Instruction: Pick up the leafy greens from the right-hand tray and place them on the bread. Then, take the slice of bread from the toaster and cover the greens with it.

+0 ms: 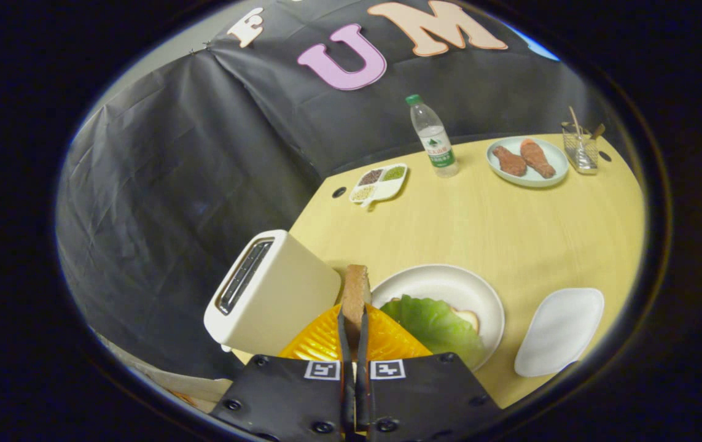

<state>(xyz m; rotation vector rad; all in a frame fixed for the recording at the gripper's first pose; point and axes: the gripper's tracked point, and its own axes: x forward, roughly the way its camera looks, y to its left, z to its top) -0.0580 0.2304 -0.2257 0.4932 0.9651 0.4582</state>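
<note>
Gripper view: the claw [354, 325] is closed to a narrow slot, with both fingers pressing the faces of 1 bread slice [355, 293]. The slice is held on edge, upright, its long axis running forward along the fingers and its free end pointing away from the claw; an edge grip suits a slice drawn from a toaster slot. The slice is clear of the toaster [274, 293], which stands at the near edge of the surface [510, 227] beside it. The leafy greens [433, 322] lie flat on the lower bread [466, 317] on the plate [443, 279], just ahead. The right-hand tray [559, 331] lies near the plate.
</note>
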